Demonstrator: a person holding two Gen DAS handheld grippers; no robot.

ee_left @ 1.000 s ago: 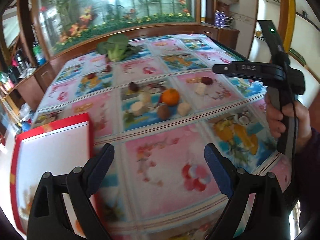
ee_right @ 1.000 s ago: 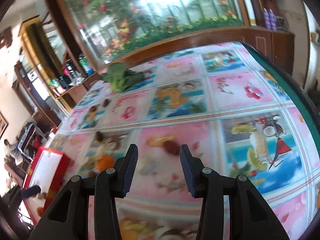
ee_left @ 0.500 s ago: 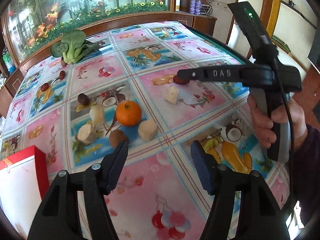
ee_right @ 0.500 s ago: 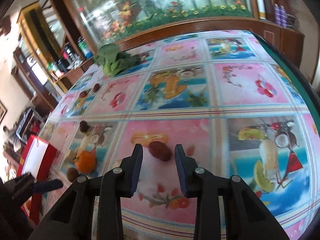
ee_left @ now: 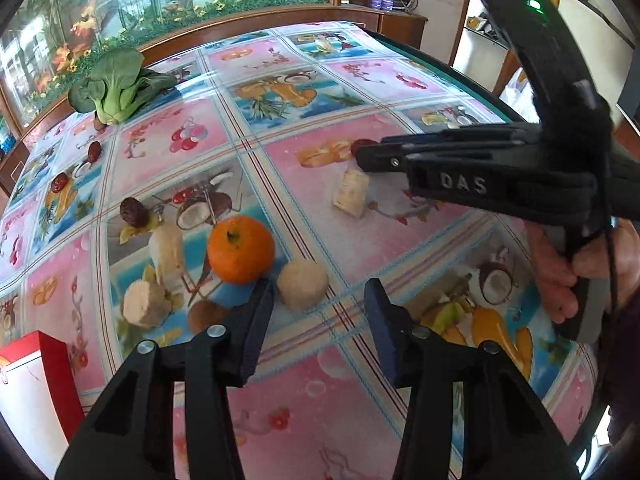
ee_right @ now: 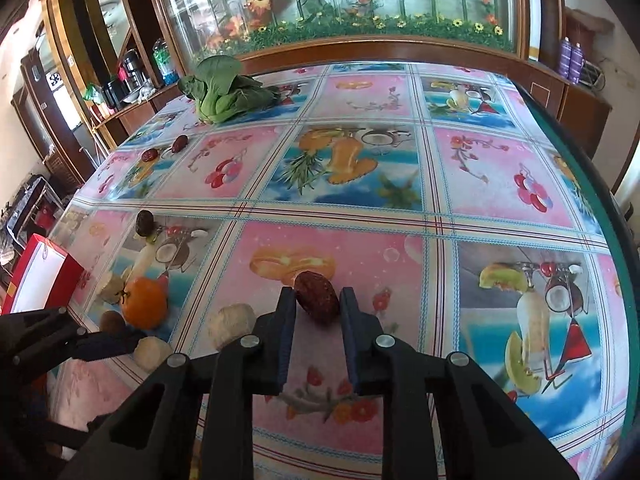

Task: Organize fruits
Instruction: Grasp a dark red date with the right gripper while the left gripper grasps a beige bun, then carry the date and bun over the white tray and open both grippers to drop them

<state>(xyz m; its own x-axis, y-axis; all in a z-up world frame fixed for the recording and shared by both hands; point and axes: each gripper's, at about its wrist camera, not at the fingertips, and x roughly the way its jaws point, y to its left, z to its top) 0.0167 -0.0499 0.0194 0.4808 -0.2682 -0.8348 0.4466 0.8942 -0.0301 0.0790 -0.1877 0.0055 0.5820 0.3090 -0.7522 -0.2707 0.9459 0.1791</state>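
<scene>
Dark red date sits on the pink tile of the tablecloth, right between the right gripper pads, which are clamped on it from both sides. In the left wrist view only a sliver of that date shows at the right gripper's tip, just past a pale cut chunk.

Left gripper is closing. A round beige piece lies just ahead of the gap, near the left finger; pads not touching it. Nothing pinched.

Fruit cluster just left of that: orange, touching or almost touching the beige piece, a small brown round fruit below it, a pale chunk and a long white piece further left. Another dark date above those, two more dates toward the far left edge.

Red-rimmed white box at the near left corner, well apart from the right gripper's date.

Bok choy at the far side of the table, near the wooden ledge under the planted glass case.

A hand grips the right tool's handle at the right edge of the left view.
</scene>
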